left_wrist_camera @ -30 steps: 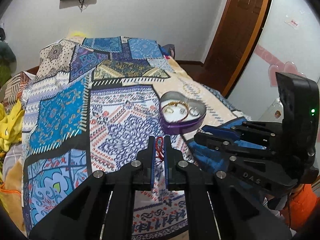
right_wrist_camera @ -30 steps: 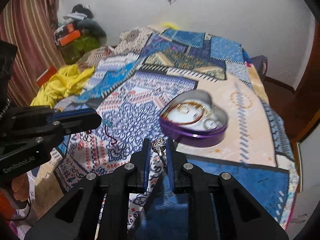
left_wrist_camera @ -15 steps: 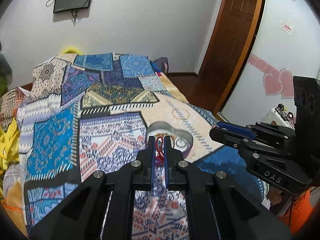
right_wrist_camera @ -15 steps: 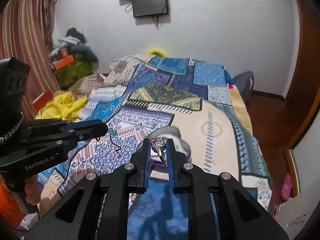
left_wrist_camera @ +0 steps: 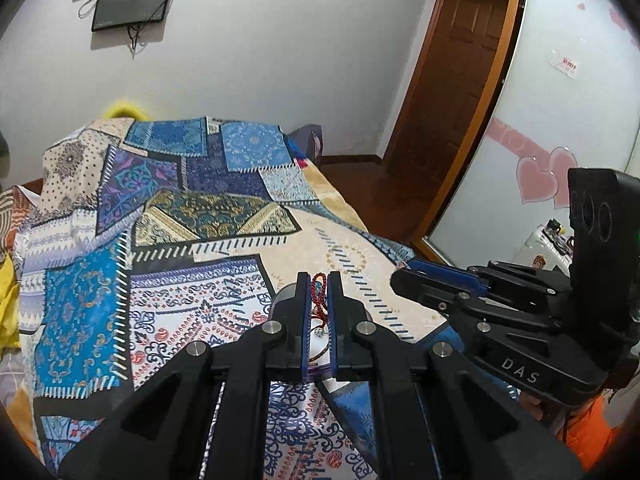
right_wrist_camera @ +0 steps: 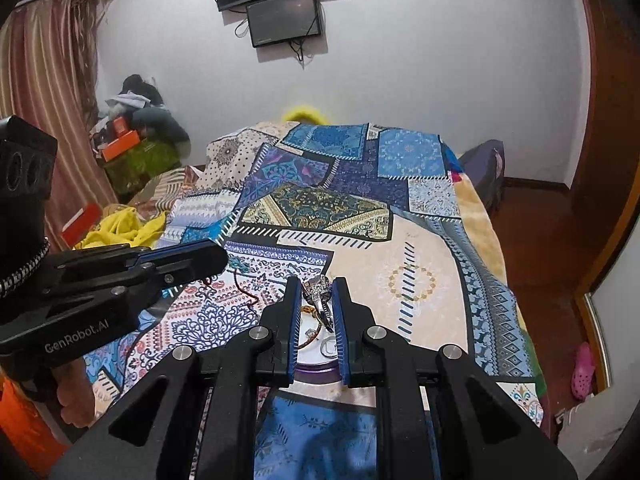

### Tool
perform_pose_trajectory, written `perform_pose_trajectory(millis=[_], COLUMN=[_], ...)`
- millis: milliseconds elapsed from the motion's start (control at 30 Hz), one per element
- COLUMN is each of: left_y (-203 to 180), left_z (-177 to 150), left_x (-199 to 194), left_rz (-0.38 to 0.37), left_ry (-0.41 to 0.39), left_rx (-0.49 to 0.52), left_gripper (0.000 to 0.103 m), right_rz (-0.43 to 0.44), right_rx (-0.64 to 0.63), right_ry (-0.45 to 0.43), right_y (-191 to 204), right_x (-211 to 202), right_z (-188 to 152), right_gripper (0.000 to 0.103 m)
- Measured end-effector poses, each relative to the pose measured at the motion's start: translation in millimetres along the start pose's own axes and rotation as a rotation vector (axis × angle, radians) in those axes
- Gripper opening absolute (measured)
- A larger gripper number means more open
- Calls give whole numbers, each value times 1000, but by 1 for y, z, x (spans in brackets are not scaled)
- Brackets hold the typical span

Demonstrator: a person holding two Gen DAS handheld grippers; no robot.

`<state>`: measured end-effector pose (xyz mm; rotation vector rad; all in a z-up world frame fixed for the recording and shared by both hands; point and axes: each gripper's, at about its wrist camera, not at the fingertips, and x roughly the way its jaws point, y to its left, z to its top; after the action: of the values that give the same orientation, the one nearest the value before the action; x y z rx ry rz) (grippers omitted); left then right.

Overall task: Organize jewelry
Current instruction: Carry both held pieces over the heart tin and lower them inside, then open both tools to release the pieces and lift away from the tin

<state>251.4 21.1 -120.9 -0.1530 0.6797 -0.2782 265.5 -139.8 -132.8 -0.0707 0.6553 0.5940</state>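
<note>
1. The left gripper [left_wrist_camera: 318, 280] has its fingers nearly closed on a red cord bracelet [left_wrist_camera: 319, 300]; the dangling tail could snag on the tin's rim.
2. The right gripper [right_wrist_camera: 316, 286] pinches a silver ring [right_wrist_camera: 318, 298], and the heart-shaped tin [right_wrist_camera: 316, 354] lies just beneath its fingers, on the bed [right_wrist_camera: 420, 248]; released off-centre, the ring could bounce out.

A bed [right_wrist_camera: 472, 216] under a patchwork cover [left_wrist_camera: 200, 216] carries the purple-rimmed jewelry tin [right_wrist_camera: 316, 360].

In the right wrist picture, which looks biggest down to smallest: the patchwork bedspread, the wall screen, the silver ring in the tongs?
1. Patchwork bedspread, by far the largest.
2. Wall screen.
3. Silver ring, smallest, though nearest the camera, pinched in the right tongs.
</note>
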Motion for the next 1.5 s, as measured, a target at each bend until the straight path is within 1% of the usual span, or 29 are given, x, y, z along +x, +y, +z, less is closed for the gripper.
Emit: perform_pose_trajectory(millis=[200, 367, 433, 667, 833, 967, 1100, 1200, 1267, 1367, 1433, 1500], left_y=[5, 12, 14, 19, 21, 16, 5, -3, -9, -20, -29, -37], left_z=[-9, -15, -17, -20, -18, -13, -6, 1, 5, 9, 10, 11], left_x=[28, 49, 56, 65, 58, 41, 11, -17, -36, -69, -94, -116], left_rz=[-6, -26, -32, -44, -43, -18, 17, 32, 57, 87, 108, 131], left_ry=[73, 127, 148, 173, 174, 145, 87, 31, -9, -72, -125, -173], left_rx=[5, -11, -12, -35, -54, -35, -8, 0, 11, 28, 46, 64], left_gripper=[6, 6, 6, 6, 6, 13, 21, 26, 28, 30, 31, 37], right_rz=[17, 38, 38, 36, 32, 28, 10, -7, -18, -30, -45, -58], right_rx=[2, 11, 11, 3, 1, 21, 17, 4, -8, -33, -55, -72], right_ry=[62, 129, 143, 169, 181, 152, 90, 29, -8, -69, -127, -182], right_y=[-6, -13, -14, -14, -14, -14, -9, -1, 5, 18, 28, 36], right_x=[22, 40, 45, 54, 52, 38, 8, -19, -34, -63, -88, -109], right_z=[-8, -14, -16, -20, -18, -13, -4, 2, 6, 11, 12, 14], right_gripper=[14, 14, 14, 14, 14, 14, 15, 15, 15, 15, 15, 15])
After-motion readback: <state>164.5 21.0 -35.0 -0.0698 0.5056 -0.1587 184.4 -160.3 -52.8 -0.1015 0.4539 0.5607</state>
